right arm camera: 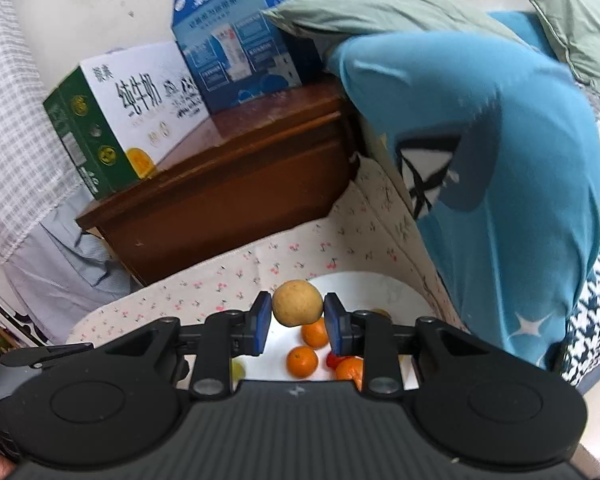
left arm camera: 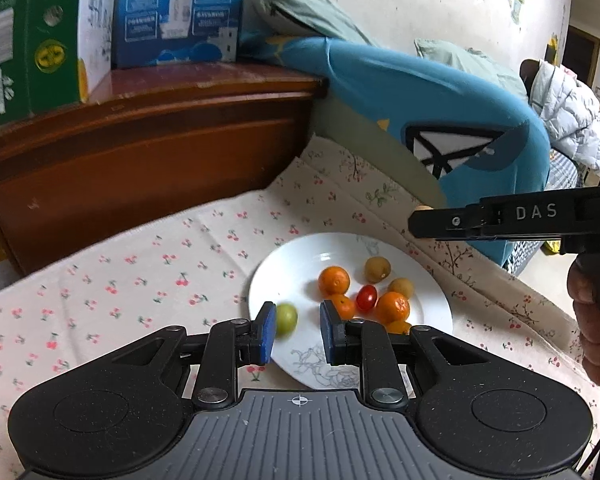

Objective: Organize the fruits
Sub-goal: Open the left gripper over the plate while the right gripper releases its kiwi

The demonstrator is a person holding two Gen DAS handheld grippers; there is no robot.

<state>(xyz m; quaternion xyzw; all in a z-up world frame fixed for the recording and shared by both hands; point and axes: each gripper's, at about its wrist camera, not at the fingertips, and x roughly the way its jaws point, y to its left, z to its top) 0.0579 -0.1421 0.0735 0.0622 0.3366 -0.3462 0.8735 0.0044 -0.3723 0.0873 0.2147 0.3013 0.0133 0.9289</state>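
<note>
While the right gripper (right arm camera: 297, 322) is pinching a tan, round fruit (right arm camera: 297, 303) between its blue pads (right arm camera: 262, 322), the fruit is hanging above the near rim of the white plate (right arm camera: 384, 286) and is blocking part of it in the right wrist view. It is sitting high between the fingertips, gripped across its widest part, with most of its body rising above the pads. Judging by its matte, slightly rough skin, it is probably firm and light, not slippery, yet it could bruise under a harder squeeze; a hold across the middle looks like the safest one for a ball like this.

On the other side, the left gripper (left arm camera: 298, 330) is standing at its narrowest with nothing between its pads. A small green fruit (left arm camera: 287, 319) is lying on the plate (left arm camera: 284, 258) just beyond the left pad, seemingly apart from it.

Further out, the plate is resting on a cherry-print cloth (left arm camera: 140, 264) and is already carrying mandarins (left arm camera: 334, 280), a cherry tomato (left arm camera: 367, 297) and two more tan fruits (left arm camera: 377, 269). These are round and will likely roll when nudged, so any set-down calls for a gentle, low release into a free patch.

Behind are a wooden cabinet (left arm camera: 140, 152) bearing two cartons and a blue cushion (left arm camera: 440, 104).
</note>
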